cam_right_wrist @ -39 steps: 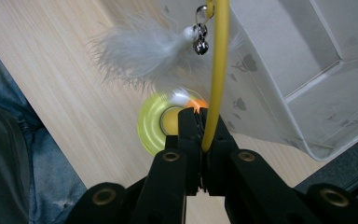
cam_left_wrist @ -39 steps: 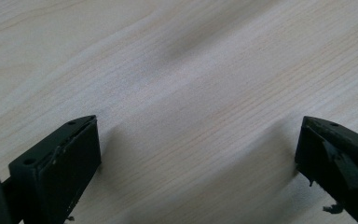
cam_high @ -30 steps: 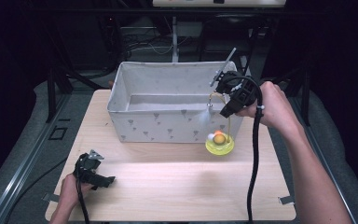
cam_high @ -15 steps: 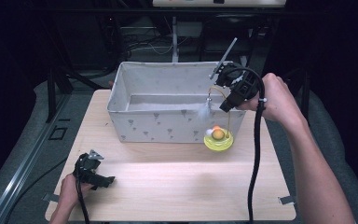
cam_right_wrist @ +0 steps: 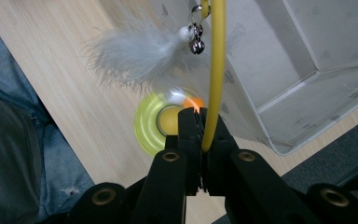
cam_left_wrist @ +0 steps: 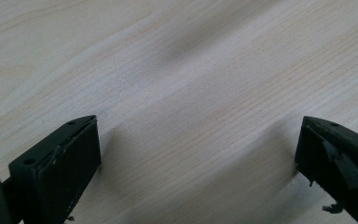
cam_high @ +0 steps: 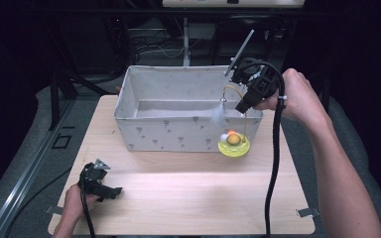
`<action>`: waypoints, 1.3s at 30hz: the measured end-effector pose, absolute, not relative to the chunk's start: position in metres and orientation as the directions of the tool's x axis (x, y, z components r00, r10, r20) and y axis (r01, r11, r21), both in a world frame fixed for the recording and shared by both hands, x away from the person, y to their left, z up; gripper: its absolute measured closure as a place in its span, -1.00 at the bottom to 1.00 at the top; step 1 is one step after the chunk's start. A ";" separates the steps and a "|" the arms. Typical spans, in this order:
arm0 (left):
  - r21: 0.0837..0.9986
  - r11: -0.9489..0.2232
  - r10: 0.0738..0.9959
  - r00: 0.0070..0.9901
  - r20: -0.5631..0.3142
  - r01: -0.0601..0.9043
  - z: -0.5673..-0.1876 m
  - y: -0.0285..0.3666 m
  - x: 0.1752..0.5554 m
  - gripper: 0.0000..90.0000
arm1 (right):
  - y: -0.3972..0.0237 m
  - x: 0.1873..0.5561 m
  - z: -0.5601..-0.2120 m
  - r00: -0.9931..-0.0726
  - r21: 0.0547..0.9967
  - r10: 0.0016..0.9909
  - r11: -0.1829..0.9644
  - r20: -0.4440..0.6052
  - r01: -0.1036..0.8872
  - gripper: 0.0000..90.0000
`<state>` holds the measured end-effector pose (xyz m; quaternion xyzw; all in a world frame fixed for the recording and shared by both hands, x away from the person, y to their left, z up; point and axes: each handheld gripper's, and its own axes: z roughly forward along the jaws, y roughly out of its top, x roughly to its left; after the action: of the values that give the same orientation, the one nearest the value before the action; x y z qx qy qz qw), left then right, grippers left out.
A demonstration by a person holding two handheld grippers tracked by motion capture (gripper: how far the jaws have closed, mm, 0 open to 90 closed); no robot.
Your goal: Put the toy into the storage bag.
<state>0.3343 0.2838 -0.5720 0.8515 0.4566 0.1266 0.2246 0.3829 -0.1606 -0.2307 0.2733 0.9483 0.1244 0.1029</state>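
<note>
A cat toy has a yellow-green round base (cam_high: 233,148) with an orange ball (cam_high: 233,138) and a thin yellow wire (cam_right_wrist: 213,70) arching up from it. A white feather (cam_high: 218,115) and a small bell (cam_right_wrist: 196,44) dangle from the wire's end. My right gripper (cam_high: 243,106) is shut on the wire (cam_high: 245,124), above the base (cam_right_wrist: 147,123). The base sits by the front right corner of the fabric bin (cam_high: 163,131); whether it touches the table is unclear. My left gripper (cam_high: 113,190) rests open at the table's front left, nothing between its jaws (cam_left_wrist: 198,140).
The grey-white fabric bin (cam_right_wrist: 279,70) with a small printed pattern stands open at the back of the wooden table (cam_high: 193,193). The right gripper's black cable (cam_high: 273,168) trails down across the table's right side. Dark frames and cables stand behind the table.
My right gripper has risen a little and drawn toward the bin with the toy's wire in it; the base followed. The left gripper has stayed put.
</note>
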 end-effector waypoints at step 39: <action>0.497 -0.484 0.832 0.554 0.007 0.720 -0.572 0.285 0.334 -1.00 | -0.156 0.399 -0.183 -0.804 0.310 0.570 0.806 -0.171 0.505 0.97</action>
<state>0.3344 0.2849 -0.5716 0.8523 0.4553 0.1245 0.2252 0.3989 -0.1564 -0.1830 0.2855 0.9414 0.1254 0.1287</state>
